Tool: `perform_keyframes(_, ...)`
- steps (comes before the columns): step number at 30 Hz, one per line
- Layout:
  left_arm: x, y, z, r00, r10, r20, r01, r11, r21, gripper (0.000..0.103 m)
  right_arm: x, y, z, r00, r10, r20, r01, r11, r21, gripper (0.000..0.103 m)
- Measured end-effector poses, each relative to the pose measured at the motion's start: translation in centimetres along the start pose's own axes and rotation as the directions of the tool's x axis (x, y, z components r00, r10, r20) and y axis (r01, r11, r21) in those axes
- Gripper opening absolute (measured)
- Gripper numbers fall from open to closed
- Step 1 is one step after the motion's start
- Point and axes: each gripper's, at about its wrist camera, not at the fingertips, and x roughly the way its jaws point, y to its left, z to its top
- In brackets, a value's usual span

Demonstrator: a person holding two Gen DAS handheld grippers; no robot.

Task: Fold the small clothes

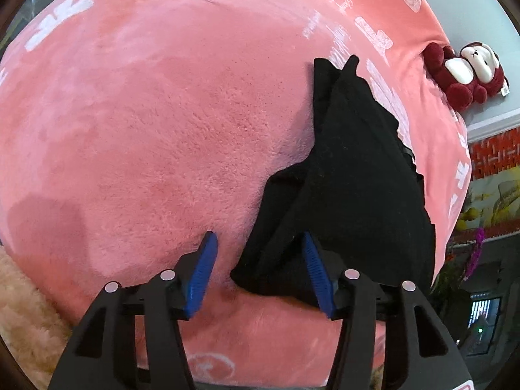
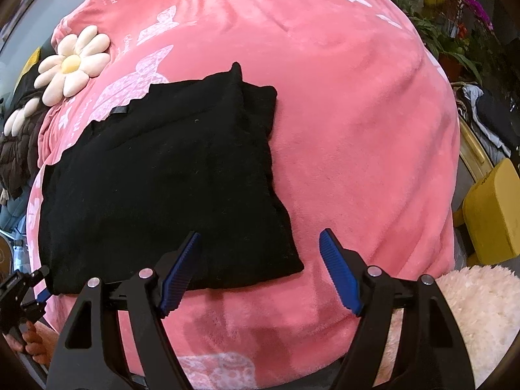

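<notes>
A black garment [image 1: 351,178], folded into a rough rectangle, lies on a pink plush blanket [image 1: 146,113]. My left gripper [image 1: 258,235] is open just above the garment's near left corner; the right blue pad [image 1: 313,266] sits over the cloth, the left pad over bare blanket. In the right wrist view the same garment [image 2: 162,169] spreads left of centre on the blanket [image 2: 357,130]. My right gripper [image 2: 260,232] is open over its near right corner, with the corner lying between the fingers and neither pad pressing it. A hand [image 2: 32,341] holds the left gripper at the lower left edge.
A daisy-shaped cushion [image 2: 73,63] lies beyond the garment. A dark red plush toy [image 1: 464,74] sits off the blanket's far right edge. A yellow stool [image 2: 494,211], potted plants [image 2: 455,16] and a fluffy cream cushion [image 2: 481,308] border the right side. A dark jacket [image 2: 16,152] lies left.
</notes>
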Motion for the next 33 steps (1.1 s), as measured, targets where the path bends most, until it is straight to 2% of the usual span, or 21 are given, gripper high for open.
perform_keyframes(1, 0.0, -0.3, 0.1, 1.0, -0.007, 0.01, 0.007, 1.0, 0.025, 0.052, 0.0, 0.0, 0.0, 1.0, -0.001, 0.0, 0.001, 1.0, -0.004, 0.073)
perform_keyframes(2, 0.2, -0.8, 0.2, 1.0, -0.018, 0.008, 0.018, 0.998, 0.057, 0.039, 0.0, 0.1, 0.0, 1.0, -0.003, 0.001, 0.003, 1.0, -0.007, 0.074)
perform_keyframes(3, 0.4, -1.2, 0.3, 0.999, -0.033, -0.011, 0.034, 0.996, 0.079, 0.002, 0.0, 0.0, 0.1, 1.0, -0.003, 0.0, 0.003, 1.0, -0.01, 0.074)
perform_keyframes(4, 0.6, -1.4, 0.3, 0.998, -0.044, -0.035, 0.047, 0.995, 0.084, 0.004, 0.0, 0.0, 0.1, 1.0, -0.002, 0.0, 0.002, 1.0, -0.009, 0.075)
perform_keyframes(8, -1.4, -3.9, 0.2, 0.999, -0.039, 0.02, 0.035, 0.987, 0.158, 0.004, -0.1, -0.2, 0.2, 1.0, 0.011, 0.013, -0.011, 1.0, 0.011, 0.078)
perform_keyframes(13, -5.2, -11.3, 0.1, 0.99, -0.116, 0.082, 0.086, 0.949, 0.304, 0.003, -0.2, -0.4, 0.3, 0.999, 0.041, 0.018, -0.042, 0.998, 0.042, 0.078)
perform_keyframes(15, -6.4, -15.0, -0.2, 0.983, -0.159, 0.087, 0.117, 0.922, 0.369, 0.003, -0.4, -0.6, 0.4, 0.998, 0.059, 0.029, -0.06, 0.997, 0.051, 0.078)
perform_keyframes(17, -6.9, -19.3, -1.2, 0.979, -0.191, 0.072, 0.138, 0.882, 0.451, 0.003, -0.7, -1.0, 0.5, 0.996, 0.081, 0.041, -0.084, 0.994, 0.073, 0.078)
perform_keyframes(21, -5.3, -25.6, -4.4, 0.979, -0.204, 0.012, 0.159, 0.798, 0.581, 0.003, -1.0, -2.0, 0.7, 0.991, 0.124, 0.057, -0.131, 0.982, 0.133, 0.078)
perform_keyframes(23, -2.8, -27.7, -6.9, 0.985, -0.172, -0.035, 0.156, 0.765, 0.625, 0.003, -1.3, -2.6, 0.8, 0.987, 0.144, 0.072, -0.154, 0.974, 0.163, 0.078)
perform_keyframes(25, 0.1, -28.5, -9.0, 0.989, -0.118, -0.085, 0.145, 0.755, 0.639, 0.003, -1.5, -3.3, 1.0, 0.983, 0.165, 0.082, -0.178, 0.965, 0.195, 0.078)
perform_keyframes(27, 3.5, -28.5, -11.2, 0.994, -0.02, -0.109, 0.089, 0.737, 0.67, 0.005, -1.6, -3.8, 1.1, 0.981, 0.174, 0.088, -0.19, 0.958, 0.217, 0.078)
perform_keyframes(29, 6.7, -27.7, -13.5, 0.988, 0.111, -0.11, 0.0, 0.703, 0.711, 0.007, -1.8, -4.0, 1.3, 0.978, 0.184, 0.1, -0.203, 0.953, 0.227, 0.078)
perform_keyframes(30, 7.4, -27.3, -14.0, 0.984, 0.147, -0.097, -0.033, 0.695, 0.718, 0.009, -1.7, -4.0, 1.4, 0.977, 0.189, 0.103, -0.207, 0.953, 0.221, 0.078)
perform_keyframes(31, 7.7, -26.9, -14.5, 0.982, 0.169, -0.086, -0.057, 0.696, 0.716, 0.01, -1.7, -3.7, 1.6, 0.974, 0.206, 0.099, -0.222, 0.953, 0.206, 0.081)
perform_keyframes(32, 7.6, -26.5, -14.7, 0.982, 0.167, -0.087, -0.057, 0.705, 0.707, 0.016, -1.7, -3.4, 1.8, 0.971, 0.221, 0.092, -0.235, 0.953, 0.192, 0.083)
perform_keyframes(33, 7.1, -26.0, -14.8, 0.984, 0.155, -0.084, -0.054, 0.72, 0.692, 0.03, -1.7, -3.0, 2.0, 0.967, 0.239, 0.086, -0.25, 0.953, 0.171, 0.083)
